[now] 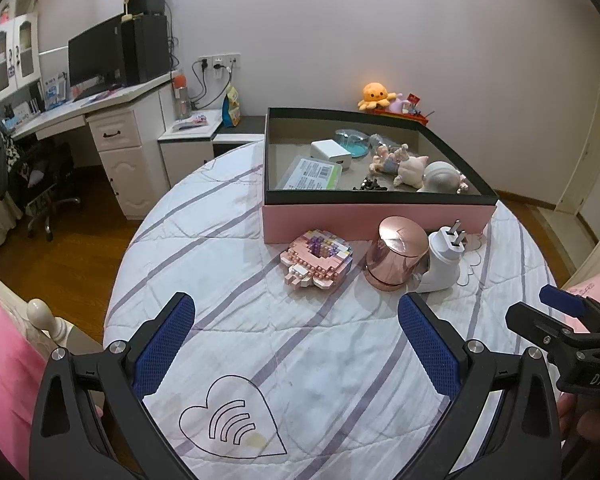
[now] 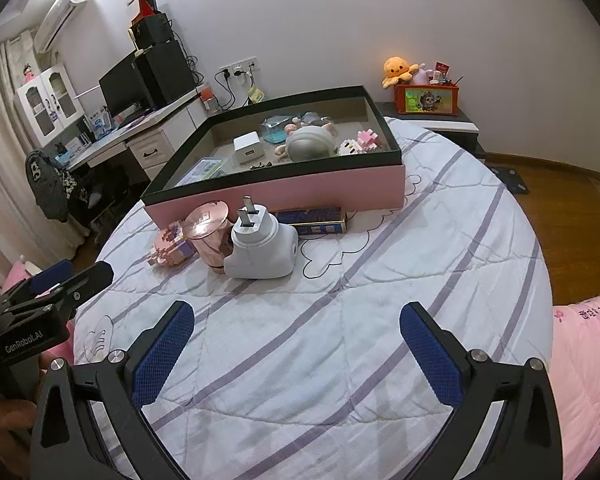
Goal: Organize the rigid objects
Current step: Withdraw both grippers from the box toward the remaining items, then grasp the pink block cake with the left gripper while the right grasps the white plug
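A shallow pink box with a black rim (image 1: 380, 220) (image 2: 300, 188) stands at the far side of a round table covered in a striped quilt (image 1: 300, 360). It holds a white charger cube (image 1: 331, 152), a grey round piece (image 1: 440, 176), figurines and a clear case. In front of it stand a pink brick model (image 1: 318, 258) (image 2: 170, 246), a rose-gold jar (image 1: 396, 254) (image 2: 208, 232) and a white plug adapter (image 1: 444, 258) (image 2: 260, 248). A flat blue box (image 2: 316, 218) lies against the pink wall. My left gripper (image 1: 297, 306) (image 2: 84, 270) and right gripper (image 2: 298, 314) (image 1: 540, 308) hover open and empty, short of these items.
To the left is a white desk (image 1: 112, 120) with a monitor and an office chair. A nightstand behind the table carries an orange octopus plush (image 2: 398, 70) on an orange bin. Pink bedding (image 2: 580, 360) borders the table on both sides, with wood floor beyond.
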Demonstrator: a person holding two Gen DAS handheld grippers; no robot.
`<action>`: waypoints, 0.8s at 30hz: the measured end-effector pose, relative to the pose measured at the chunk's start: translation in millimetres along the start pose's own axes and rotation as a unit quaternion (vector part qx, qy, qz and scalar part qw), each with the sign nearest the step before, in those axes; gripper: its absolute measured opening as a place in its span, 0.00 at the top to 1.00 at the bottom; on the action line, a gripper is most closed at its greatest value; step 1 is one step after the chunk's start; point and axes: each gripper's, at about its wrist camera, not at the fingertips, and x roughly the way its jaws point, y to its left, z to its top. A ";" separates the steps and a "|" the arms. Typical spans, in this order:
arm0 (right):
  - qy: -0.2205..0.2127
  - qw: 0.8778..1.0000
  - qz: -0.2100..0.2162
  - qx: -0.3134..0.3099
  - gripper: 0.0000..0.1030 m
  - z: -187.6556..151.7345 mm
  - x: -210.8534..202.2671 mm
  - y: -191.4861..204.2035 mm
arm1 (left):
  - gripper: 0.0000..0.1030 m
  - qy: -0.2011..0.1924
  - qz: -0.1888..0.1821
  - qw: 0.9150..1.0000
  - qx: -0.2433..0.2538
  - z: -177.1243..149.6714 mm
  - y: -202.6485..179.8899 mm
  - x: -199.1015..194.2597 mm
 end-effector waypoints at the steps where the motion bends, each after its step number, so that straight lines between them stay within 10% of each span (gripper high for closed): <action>1: 0.002 1.000 0.000 -0.001 0.00 1.0 1.9 0.8 | 0.00 0.001 0.000 1.000 0.000 0.0 0.0 1.1; 15: 0.043 0.999 0.005 0.003 0.00 24.5 61.1 9.1 | 0.00 0.036 0.012 0.999 0.007 15.1 -3.3 57.0; 24: 0.053 0.998 0.025 0.025 0.22 31.8 78.3 2.2 | 0.00 0.060 0.010 0.998 0.007 18.9 -2.9 88.5</action>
